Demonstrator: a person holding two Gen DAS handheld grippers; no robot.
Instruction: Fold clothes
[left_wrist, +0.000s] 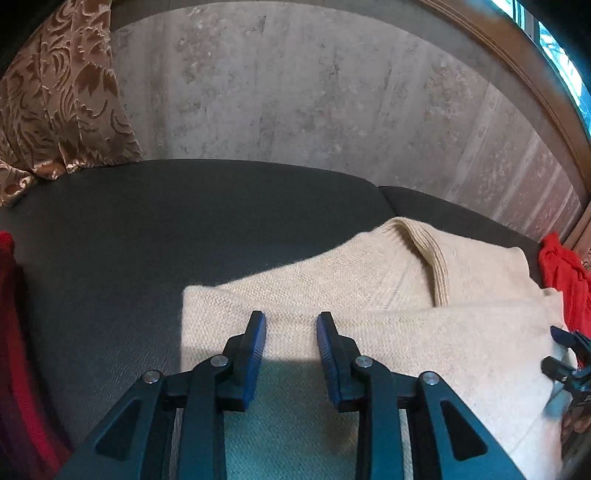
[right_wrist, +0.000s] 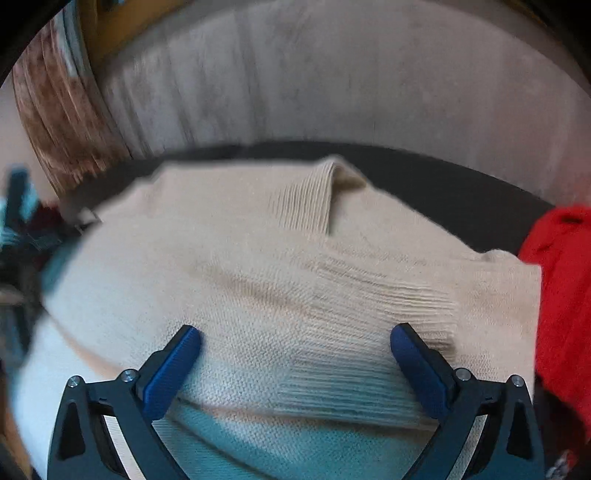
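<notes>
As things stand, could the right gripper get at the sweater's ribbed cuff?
Probably yes: the right gripper has its jaws wide open over the cream sweater, and the ribbed cuff lies uncovered just ahead.

Your left wrist view looks down over its hand-held gripper (left_wrist: 291, 323), close above the cream sweater (left_wrist: 369, 295), toward the wall (left_wrist: 295, 92). Your right wrist view sits nearer and blurred. Both share the sweater's ribbed collar (right_wrist: 310, 199).

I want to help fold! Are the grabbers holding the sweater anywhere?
No. The left gripper and right gripper both hang open over the cream sweater; nothing is pinched.
</notes>
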